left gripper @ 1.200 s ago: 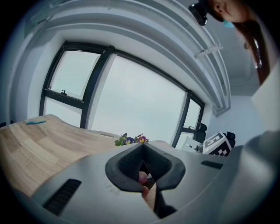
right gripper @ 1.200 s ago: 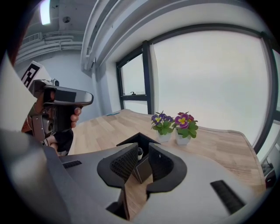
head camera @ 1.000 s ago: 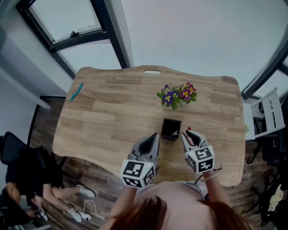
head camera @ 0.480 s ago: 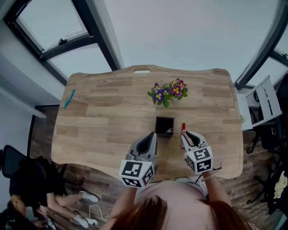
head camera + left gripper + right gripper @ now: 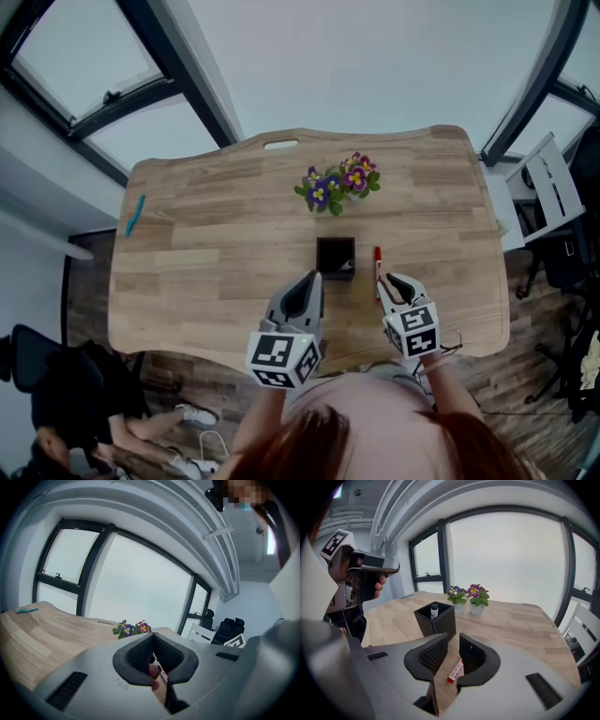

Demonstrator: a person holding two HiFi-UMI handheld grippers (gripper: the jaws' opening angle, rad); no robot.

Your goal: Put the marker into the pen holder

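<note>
Your left gripper point(image 5: 313, 279) hung over the near edge of the wooden table point(image 5: 206, 262), jaws pressed together on nothing. Your right gripper point(image 5: 453, 637) had its jaws apart and empty above the red marker point(image 5: 455, 671), which lay flat just right of the black pen holder point(image 5: 440, 623). Potted flowers point(image 5: 337, 183) stood beyond.

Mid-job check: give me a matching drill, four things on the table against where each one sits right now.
Things:
1. red marker
2. black pen holder
3. flowers
4. teal object

Places:
A. near the far left edge of the table
B. lying flat just right of the holder, ahead of the open right gripper
C. beyond the holder, toward the table's far edge
D. mid-table, upright, with a white-capped pen already inside

Pairs: 1-B, 2-D, 3-C, 4-A.
</note>
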